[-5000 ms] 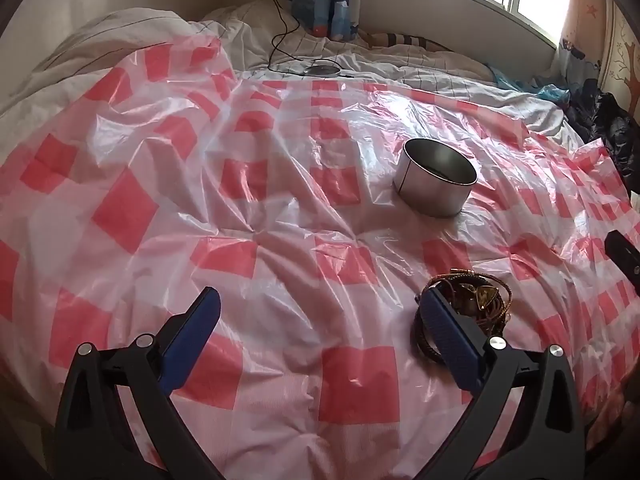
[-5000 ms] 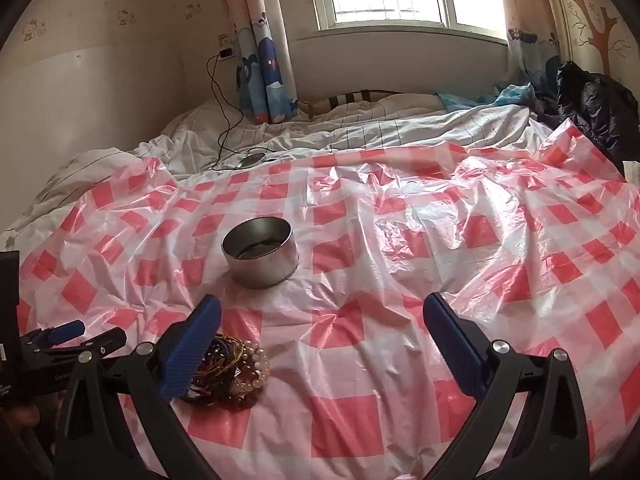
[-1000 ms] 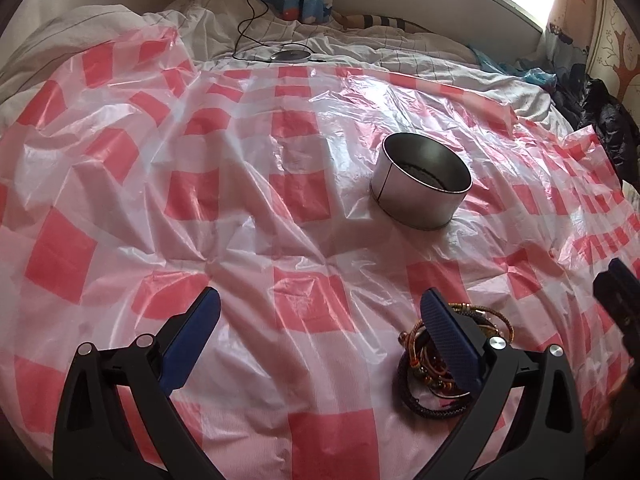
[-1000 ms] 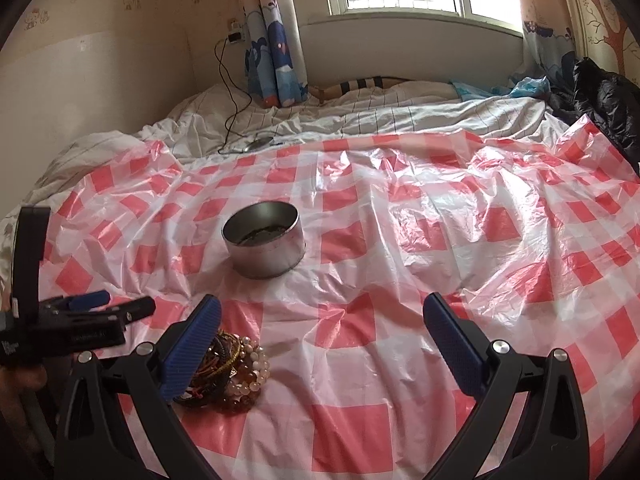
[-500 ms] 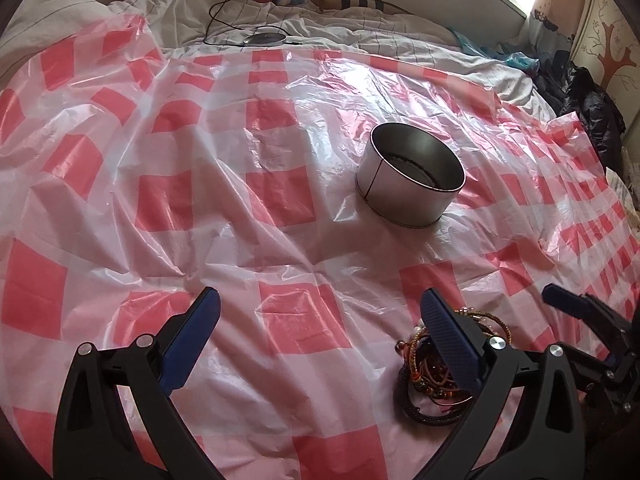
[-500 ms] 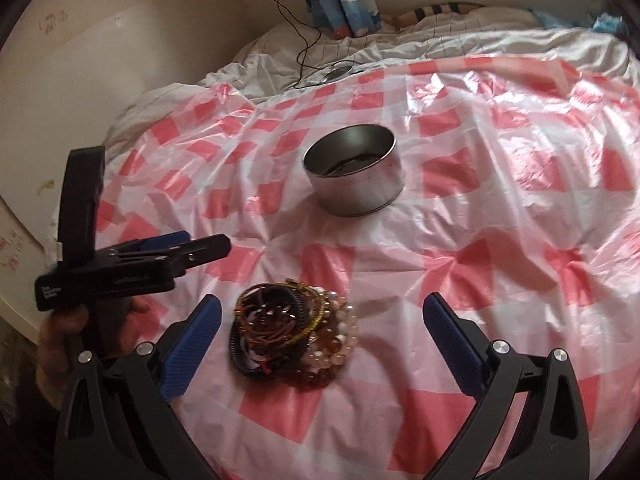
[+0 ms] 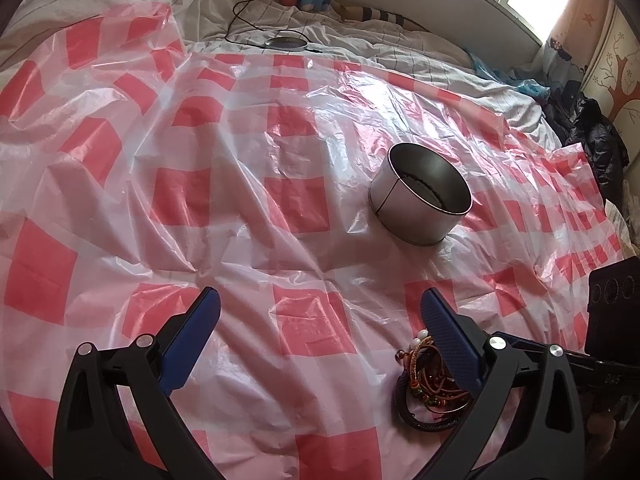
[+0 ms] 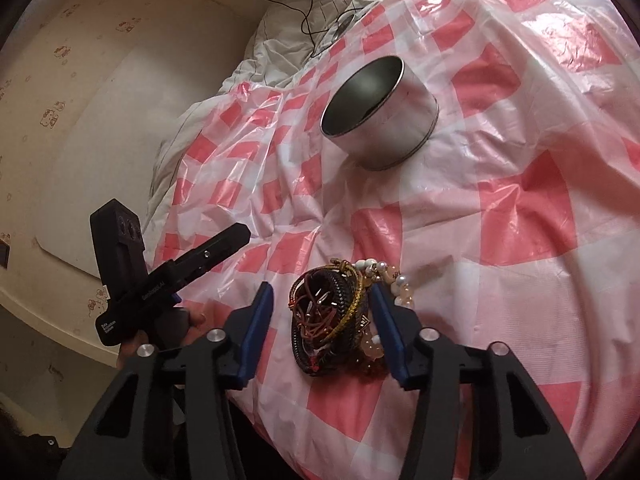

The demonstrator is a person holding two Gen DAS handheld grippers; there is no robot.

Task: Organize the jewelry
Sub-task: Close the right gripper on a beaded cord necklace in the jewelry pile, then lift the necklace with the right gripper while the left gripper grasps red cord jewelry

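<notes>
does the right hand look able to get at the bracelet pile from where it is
Probably yes. The right tongs have just been closing and already straddle the bracelet pile, with nothing between the pads and the bracelets. The left pad does not look to be touching yet. The left tongs stay off to the side.

Each claw [image 8: 322,304] has black plastic arms, silver screws and blue textured finger pads [image 7: 450,338].

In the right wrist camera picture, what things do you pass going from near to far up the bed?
Right gripper → pile of bracelets → round metal tin → black cable on the white bedding.
</notes>
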